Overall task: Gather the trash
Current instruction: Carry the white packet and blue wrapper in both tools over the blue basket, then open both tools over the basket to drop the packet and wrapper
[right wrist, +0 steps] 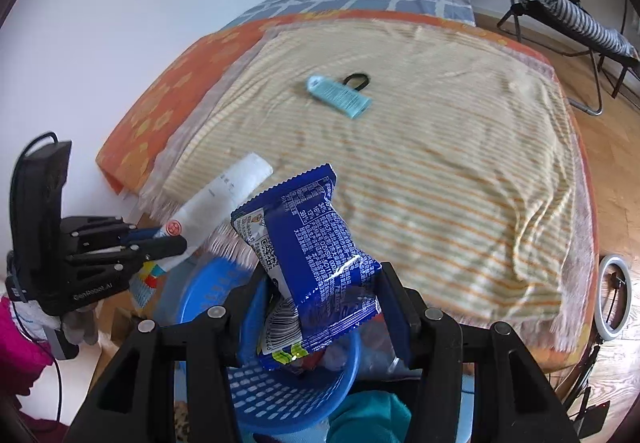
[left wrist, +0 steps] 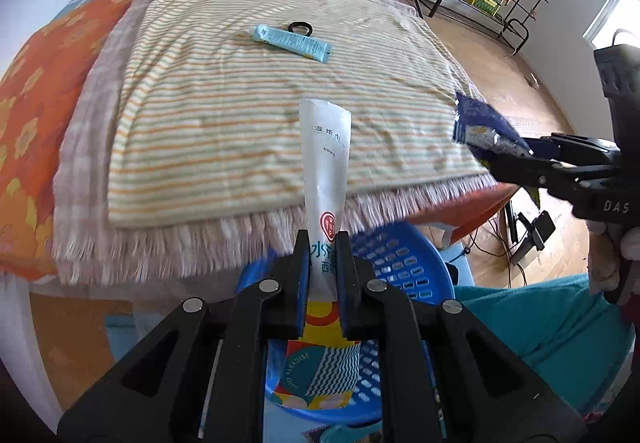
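1. Two pieces of trash are in hand right now, one per gripper. Your left gripper (left wrist: 324, 263) is clamped on a long white wet-wipe sachet (left wrist: 326, 163), and your right gripper (right wrist: 320, 307) is pinched on a blue snack wrapper (right wrist: 316, 247).

2. Both are hanging over the blue perforated basket (left wrist: 404, 263) just off the near edge of the bed, not in it yet. There already seems to be other stuff lying in the basket, though it's too blurred to name.

3. I'd call it roughly halfway. Still lying on the striped blanket (right wrist: 440, 163) are a light blue tube (right wrist: 340, 95) and a black hair tie (right wrist: 357, 80) just behind it, touching or nearly so. The tube might be trash; the hair tie probably isn't, your call.

4. Orientation: the sachet's long axis runs straight along your left gripper's fingers, held near its printed lower end with the plain white end poking out forward toward the bed. The wrapper stands tilted, crimped top edge pointing up and away, barcode end down toward the basket.

5. The tube lies flat on a diagonal, cap end toward the left of the bed.
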Demonstrator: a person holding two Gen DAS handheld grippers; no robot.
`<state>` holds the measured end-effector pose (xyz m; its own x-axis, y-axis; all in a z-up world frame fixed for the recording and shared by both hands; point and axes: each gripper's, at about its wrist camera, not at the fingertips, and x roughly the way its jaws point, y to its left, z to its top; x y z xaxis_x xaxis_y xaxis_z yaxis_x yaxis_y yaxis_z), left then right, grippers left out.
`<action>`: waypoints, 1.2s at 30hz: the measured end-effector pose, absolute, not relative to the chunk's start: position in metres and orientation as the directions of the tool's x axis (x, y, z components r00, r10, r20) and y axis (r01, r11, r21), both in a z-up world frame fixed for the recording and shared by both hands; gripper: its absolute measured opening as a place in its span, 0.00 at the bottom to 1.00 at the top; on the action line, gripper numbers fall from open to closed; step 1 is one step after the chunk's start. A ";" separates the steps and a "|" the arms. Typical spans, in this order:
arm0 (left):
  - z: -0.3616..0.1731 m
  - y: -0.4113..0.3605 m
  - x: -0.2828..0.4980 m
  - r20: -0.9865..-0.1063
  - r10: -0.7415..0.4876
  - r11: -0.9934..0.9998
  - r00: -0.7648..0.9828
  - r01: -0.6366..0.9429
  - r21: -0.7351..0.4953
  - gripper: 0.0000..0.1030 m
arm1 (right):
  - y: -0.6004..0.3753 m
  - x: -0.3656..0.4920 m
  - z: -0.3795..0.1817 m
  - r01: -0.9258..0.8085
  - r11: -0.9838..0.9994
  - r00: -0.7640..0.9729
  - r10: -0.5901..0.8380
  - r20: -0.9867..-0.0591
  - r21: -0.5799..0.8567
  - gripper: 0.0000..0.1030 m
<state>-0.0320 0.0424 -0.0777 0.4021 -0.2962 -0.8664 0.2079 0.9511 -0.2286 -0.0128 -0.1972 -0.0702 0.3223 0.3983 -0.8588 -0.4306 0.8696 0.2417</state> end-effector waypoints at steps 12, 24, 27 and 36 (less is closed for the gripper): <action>-0.089 0.050 -0.073 -0.888 -0.304 0.949 0.345 0.186 -0.253 0.10 | -0.170 -0.052 -0.093 -0.500 0.834 0.228 0.388 -0.893 0.234 0.53; -0.109 0.045 -0.103 -0.914 -0.312 0.944 0.260 0.191 -0.268 0.10 | -0.157 -0.065 -0.116 -0.526 0.823 0.172 0.351 -0.920 0.216 0.53; -0.120 0.044 -0.105 -0.921 -0.315 0.943 0.231 0.181 -0.278 0.10 | -0.154 -0.066 -0.121 -0.533 0.820 0.156 0.340 -0.928 0.211 0.53; -0.149 0.039 -0.104 -0.940 -0.295 0.949 0.170 0.168 -0.268 0.10 | -0.142 -0.071 -0.137 -0.564 0.804 0.114 0.301 -0.947 0.188 0.53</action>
<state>-0.1038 0.0388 -0.1488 0.1702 -0.2955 -0.9401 0.1684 0.9487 -0.2677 -0.0714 -0.1422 -0.1373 0.1142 0.3013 -0.9467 -0.5636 0.8043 0.1880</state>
